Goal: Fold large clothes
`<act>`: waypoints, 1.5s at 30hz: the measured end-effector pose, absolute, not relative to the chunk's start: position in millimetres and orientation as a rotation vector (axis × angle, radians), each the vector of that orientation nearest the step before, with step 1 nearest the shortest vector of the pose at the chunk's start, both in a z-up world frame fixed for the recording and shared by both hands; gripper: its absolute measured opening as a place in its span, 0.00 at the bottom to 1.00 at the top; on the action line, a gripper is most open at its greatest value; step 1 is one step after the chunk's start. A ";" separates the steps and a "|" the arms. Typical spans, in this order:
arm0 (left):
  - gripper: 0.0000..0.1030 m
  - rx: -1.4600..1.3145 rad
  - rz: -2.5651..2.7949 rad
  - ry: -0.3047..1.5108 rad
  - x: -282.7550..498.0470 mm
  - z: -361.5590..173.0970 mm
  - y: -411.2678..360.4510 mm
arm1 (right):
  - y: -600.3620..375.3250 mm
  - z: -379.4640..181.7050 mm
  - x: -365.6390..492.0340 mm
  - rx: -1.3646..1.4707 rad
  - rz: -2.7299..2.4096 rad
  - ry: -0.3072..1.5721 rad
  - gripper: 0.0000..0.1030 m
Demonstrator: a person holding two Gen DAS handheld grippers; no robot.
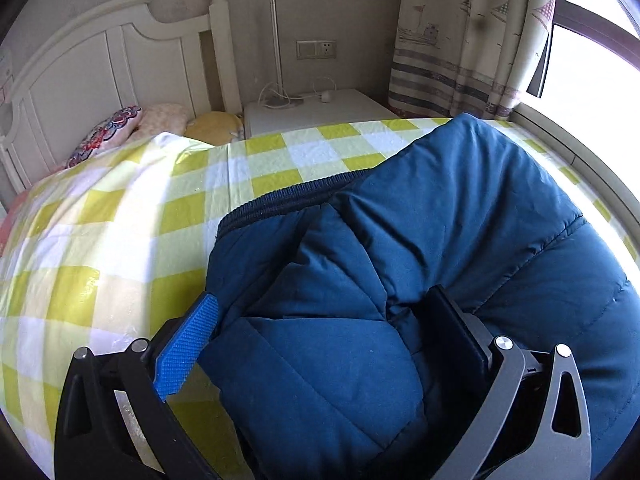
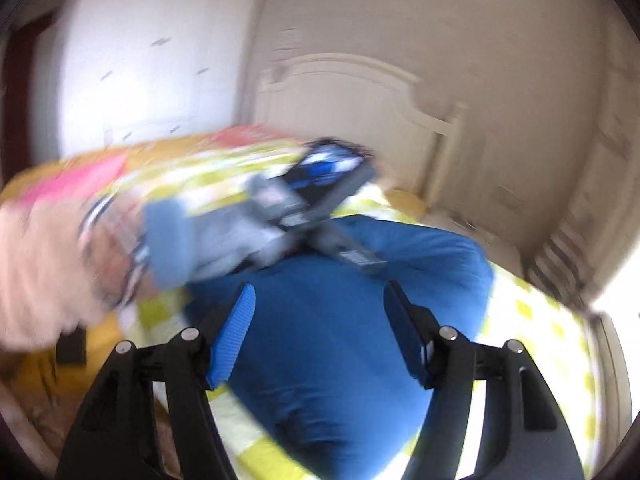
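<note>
Jacket (image 1: 460, 216), dark blue and padded, spread over a bed (image 1: 120, 240) covered in a yellow and white checked sheet, filling the right and lower part of the left wrist view. Ribbed dark hem running across its upper left edge. Bunched fold of the padded cloth caught between the fingers of the left gripper (image 1: 328, 332), blue textured pad (image 1: 186, 348) pressed against the fold on one side, black finger sunk into the cloth on the other: clamped on the jacket. Behind the bed, white headboard (image 1: 100, 60), patterned pillow (image 1: 106, 136), white nightstand (image 1: 316, 110) with a thin lamp pole and a cord, wall socket (image 1: 316, 49), striped curtain (image 1: 472, 40) beside a bright window.

Right wrist view heavily smeared by motion. Right gripper (image 2: 320, 336) above the same blue cloth (image 2: 340, 340), fingers spread apart with nothing pinched between them, blue pad (image 2: 234, 344) on the left finger well clear of the black one. Farther up, blurred shape (image 2: 320, 196) in black, grey and blue, probably the other tool, reaching onto the jacket, with a pale sleeve (image 2: 36, 272) at the left edge. White wardrobe (image 2: 152, 60) and headboard at the back.
</note>
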State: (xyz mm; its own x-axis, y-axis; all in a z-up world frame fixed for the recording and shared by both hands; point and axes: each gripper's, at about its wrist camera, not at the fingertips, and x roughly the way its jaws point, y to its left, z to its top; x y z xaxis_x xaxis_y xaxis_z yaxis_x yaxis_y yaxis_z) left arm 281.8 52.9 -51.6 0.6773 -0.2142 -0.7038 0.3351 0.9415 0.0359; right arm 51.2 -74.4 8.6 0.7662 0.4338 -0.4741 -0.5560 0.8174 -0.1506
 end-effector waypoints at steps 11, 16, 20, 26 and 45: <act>0.96 0.315 -0.114 0.660 245.1 -3.0 65.1 | -45.4 -60.3 94.2 -0.424 0.577 0.606 0.67; 0.96 0.369 -0.069 0.638 202.8 7.8 61.5 | -37.2 -64.3 107.4 -0.427 0.595 0.610 0.67; 0.96 0.319 0.031 0.654 193.1 -41.2 66.4 | -43.4 -66.2 82.4 -0.415 0.638 0.605 0.67; 0.96 0.243 0.075 0.654 189.2 -45.5 77.8 | -92.1 -20.1 95.5 -0.319 0.650 0.580 0.47; 0.96 0.216 0.071 0.693 189.2 -44.5 80.4 | -90.6 -60.0 365.9 -0.207 0.457 0.916 0.26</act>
